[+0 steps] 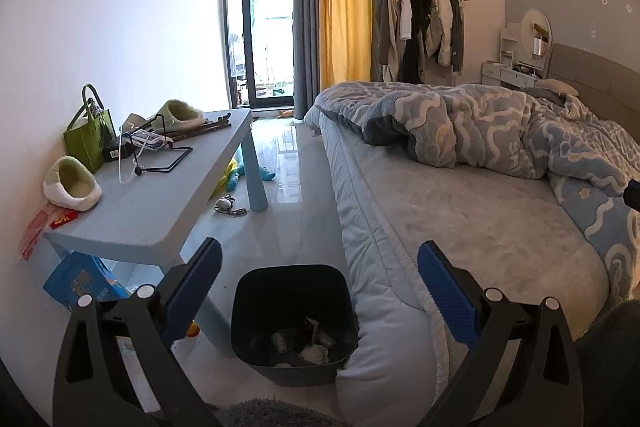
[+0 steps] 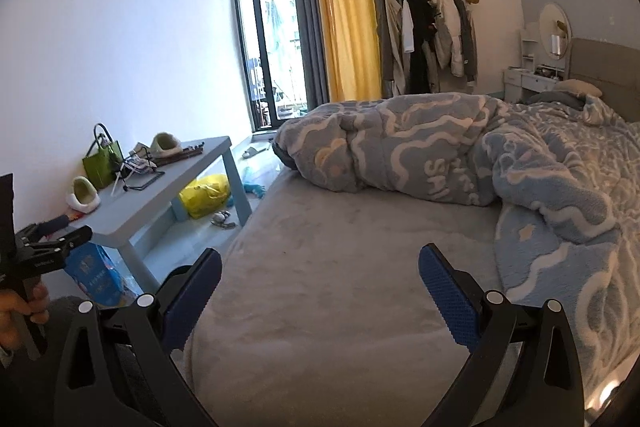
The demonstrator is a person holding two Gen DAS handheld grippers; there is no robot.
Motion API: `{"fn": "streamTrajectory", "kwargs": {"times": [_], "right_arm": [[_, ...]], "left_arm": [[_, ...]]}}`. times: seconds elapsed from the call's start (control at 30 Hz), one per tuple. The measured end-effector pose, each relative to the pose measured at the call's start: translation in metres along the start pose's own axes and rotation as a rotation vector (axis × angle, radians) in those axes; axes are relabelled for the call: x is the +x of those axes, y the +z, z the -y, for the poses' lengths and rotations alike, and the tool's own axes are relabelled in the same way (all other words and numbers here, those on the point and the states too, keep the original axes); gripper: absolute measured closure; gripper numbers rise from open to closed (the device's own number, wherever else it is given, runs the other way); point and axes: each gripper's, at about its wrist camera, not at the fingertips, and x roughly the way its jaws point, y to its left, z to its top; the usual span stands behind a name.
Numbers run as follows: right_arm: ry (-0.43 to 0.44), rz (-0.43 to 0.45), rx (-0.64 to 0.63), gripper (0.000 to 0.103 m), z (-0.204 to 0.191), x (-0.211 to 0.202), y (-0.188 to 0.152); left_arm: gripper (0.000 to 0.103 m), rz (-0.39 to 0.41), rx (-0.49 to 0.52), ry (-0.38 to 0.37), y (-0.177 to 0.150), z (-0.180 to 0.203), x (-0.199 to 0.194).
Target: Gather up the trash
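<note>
1. Left wrist view: the left gripper (image 1: pixel 319 279) is being held w/ its fingers wide apart and nothing between them. The black trash bin (image 1: pixel 294 319) is being seen directly below and ahead of the fingers, on the floor, squeezed between the blue table (image 1: pixel 160 203) leg and the side of the bed (image 1: pixel 460 227). Crumpled paper pieces (image 1: pixel 316 351) are lying at the bin's bottom.

2. Same view: no loose trash is being seen in reach of the fingers. Small items are being noticed on the floor under the table, further ahead and to the left, but whether they are trash cannot be told.

3. Right wrist view: the right gripper (image 2: pixel 320 281) is being held over the grey bed surface, fingers also spread, empty. The bin is not being shown here. The left gripper is being seen at the left edge, gripped by a hand (image 2: pixel 20 311).

4. Judgement: the left gripper is prob. the nearer one to the bin; the bin opening is facing up, so a drop is being approached from above. The right one is nearer to the bed, where no trash is being seen.
</note>
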Motion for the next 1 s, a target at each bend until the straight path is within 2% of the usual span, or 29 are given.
{"fn": "streamTrajectory", "kwargs": {"times": [1.0], "right_arm": [[0.014, -0.011, -0.023, 0.003, -0.0087, 0.0035, -0.0002]], "left_arm": [[0.003, -0.006, -0.01, 0.005, -0.0004, -0.0022, -0.0013]]}}
